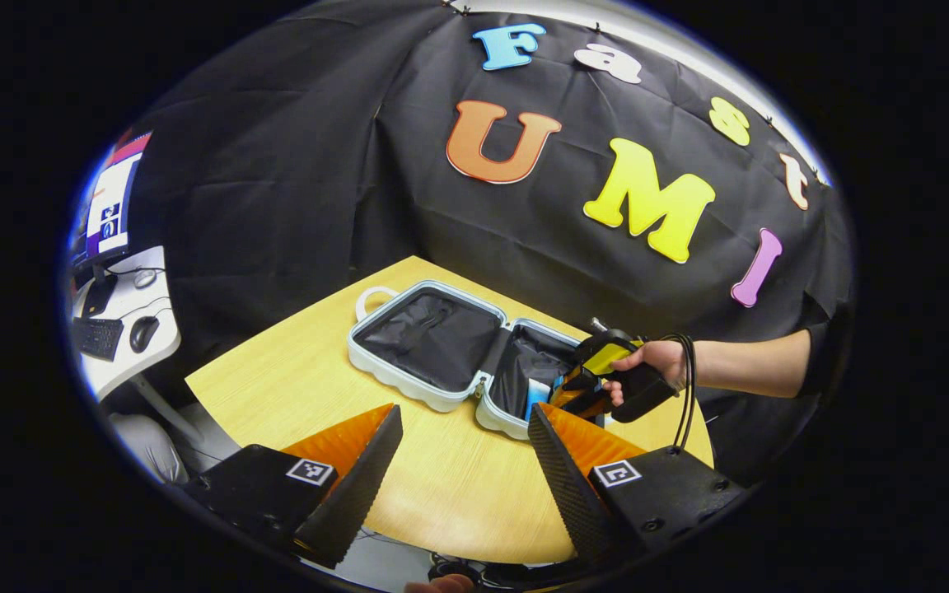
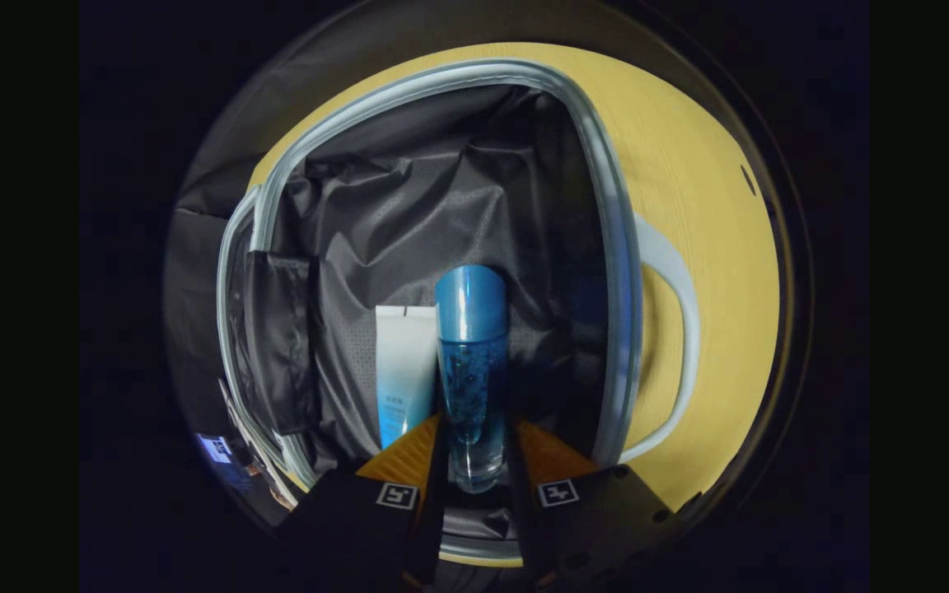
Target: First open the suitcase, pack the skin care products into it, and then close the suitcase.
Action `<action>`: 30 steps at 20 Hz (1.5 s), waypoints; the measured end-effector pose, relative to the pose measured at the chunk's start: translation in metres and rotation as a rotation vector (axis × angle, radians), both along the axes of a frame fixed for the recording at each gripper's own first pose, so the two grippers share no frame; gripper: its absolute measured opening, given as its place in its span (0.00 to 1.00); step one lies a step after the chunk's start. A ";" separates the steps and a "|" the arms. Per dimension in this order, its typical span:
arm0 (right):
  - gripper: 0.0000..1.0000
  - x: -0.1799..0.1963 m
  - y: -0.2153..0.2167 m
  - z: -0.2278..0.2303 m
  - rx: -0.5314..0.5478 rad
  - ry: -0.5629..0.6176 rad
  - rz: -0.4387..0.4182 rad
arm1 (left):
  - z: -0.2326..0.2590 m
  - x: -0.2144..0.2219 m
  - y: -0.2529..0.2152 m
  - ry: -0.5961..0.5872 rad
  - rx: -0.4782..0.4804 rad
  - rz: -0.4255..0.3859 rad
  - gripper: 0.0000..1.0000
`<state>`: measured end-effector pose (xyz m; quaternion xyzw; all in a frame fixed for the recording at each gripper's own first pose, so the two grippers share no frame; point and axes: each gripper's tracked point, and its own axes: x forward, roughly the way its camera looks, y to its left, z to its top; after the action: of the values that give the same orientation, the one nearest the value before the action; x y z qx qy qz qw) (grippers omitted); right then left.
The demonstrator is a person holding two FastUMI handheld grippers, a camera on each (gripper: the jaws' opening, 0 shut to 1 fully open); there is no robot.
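Wooden tabletop point(image 1: 458, 486) lay beneath the left gripper point(image 1: 462, 449), its fingers spread wide and empty. Beyond it the suitcase point(image 1: 409, 387) sat open. Inside one half, the right gripper point(image 2: 474, 461) pinched a blue bottle point(image 2: 472, 362), just beside a white tube point(image 2: 403, 371) on the lining.

We are in a recording booth set up inside an office or lab: black cloth wall point(image 1: 277, 206) hangs behind a wooden bench point(image 1: 293, 371), and past its left edge a white desk point(image 1: 124, 333) carries a monitor point(image 1: 108, 206), keyboard point(image 1: 97, 336) and mouse point(image 1: 143, 332).
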<state>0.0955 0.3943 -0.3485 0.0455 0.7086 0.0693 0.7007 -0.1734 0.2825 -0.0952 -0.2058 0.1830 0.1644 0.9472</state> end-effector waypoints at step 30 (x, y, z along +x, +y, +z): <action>0.80 -0.068 -0.226 0.291 0.101 -1.070 0.284 | -0.154 0.230 0.313 0.273 -0.032 -0.063 0.98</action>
<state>0.0276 0.1680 -0.0572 -0.0586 0.2489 0.2103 0.9436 0.0565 0.5952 -0.2492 -0.1906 0.3190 0.1580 0.9149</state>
